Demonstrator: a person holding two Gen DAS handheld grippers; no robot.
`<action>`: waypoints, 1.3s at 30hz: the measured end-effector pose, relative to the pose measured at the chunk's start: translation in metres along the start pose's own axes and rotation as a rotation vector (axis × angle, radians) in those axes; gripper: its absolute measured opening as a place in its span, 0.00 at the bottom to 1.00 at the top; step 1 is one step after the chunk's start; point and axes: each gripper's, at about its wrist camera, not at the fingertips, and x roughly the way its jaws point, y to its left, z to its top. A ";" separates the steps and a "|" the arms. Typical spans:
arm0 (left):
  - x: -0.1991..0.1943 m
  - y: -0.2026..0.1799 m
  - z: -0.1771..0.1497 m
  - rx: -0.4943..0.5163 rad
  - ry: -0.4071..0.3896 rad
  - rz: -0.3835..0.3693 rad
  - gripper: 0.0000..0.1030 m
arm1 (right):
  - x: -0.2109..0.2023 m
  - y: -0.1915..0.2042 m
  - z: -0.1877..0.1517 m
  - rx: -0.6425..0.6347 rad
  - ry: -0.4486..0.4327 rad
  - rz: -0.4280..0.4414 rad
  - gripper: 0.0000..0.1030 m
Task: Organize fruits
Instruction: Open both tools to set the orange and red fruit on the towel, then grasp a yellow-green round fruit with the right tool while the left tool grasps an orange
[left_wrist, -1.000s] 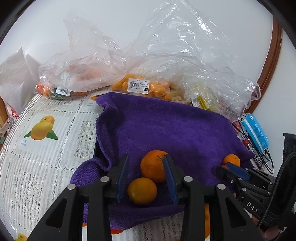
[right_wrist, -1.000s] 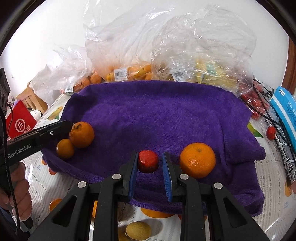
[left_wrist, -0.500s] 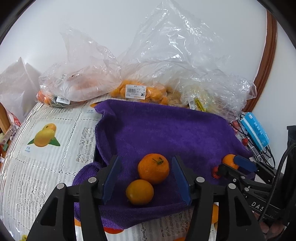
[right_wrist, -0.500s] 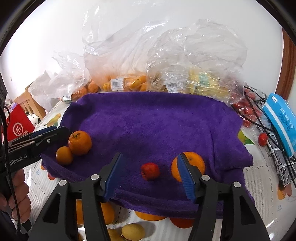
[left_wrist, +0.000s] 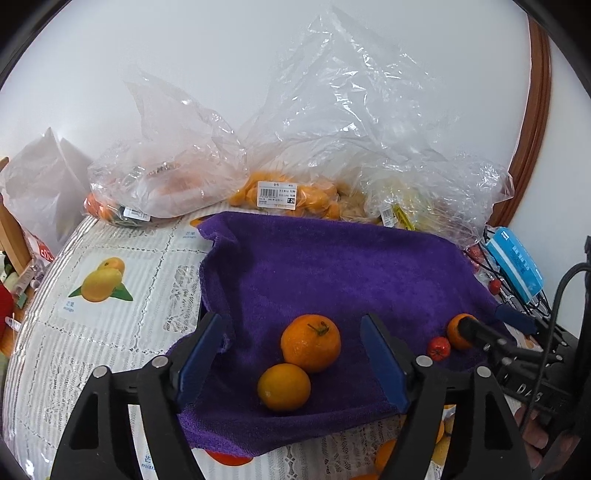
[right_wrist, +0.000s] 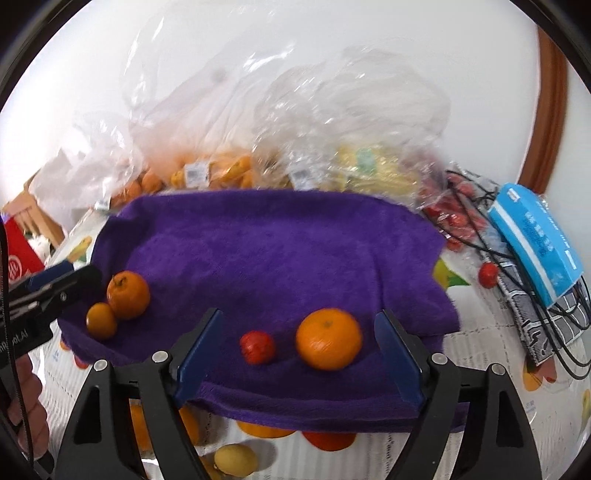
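Purple towelling (left_wrist: 332, 273) is spread over the middle of the bench (left_wrist: 110, 332), which is covered by a lace-patterned cloth printed with fruit pictures. At the left end of the towel, as seen from the right wrist view, a small yellow-orange fruit (right_wrist: 101, 320) and a larger stemmed orange (right_wrist: 128, 294) are found touching each other. Both lie between the blue pads of the left tool (left_wrist: 295, 363), whose jaws have just been opening and are now spread wide, with neither pad pressed on either fruit. Further right, a small red fruit (right_wrist: 257, 347) and a big orange (right_wrist: 329, 339) rest near the towel's front edge, close together but apart. They are framed by the right tool (right_wrist: 299, 360), whose jaws have likewise just been opening and stand well spread, nothing being pinched. Clear plastic bags (left_wrist: 332, 147) holding more fruit are heaped behind the towel against the wall. At the far right a blue packet (right_wrist: 535, 240) is seen lying over black cables.
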 end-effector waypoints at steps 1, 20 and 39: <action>-0.001 0.000 0.000 0.001 -0.005 0.003 0.76 | -0.003 -0.003 0.000 0.006 -0.019 -0.006 0.80; -0.012 -0.005 0.001 0.015 -0.063 -0.056 0.76 | -0.024 0.010 -0.001 -0.041 -0.135 0.007 0.80; -0.030 0.019 0.003 -0.058 -0.016 -0.066 0.75 | -0.056 0.025 -0.028 -0.020 -0.028 0.050 0.65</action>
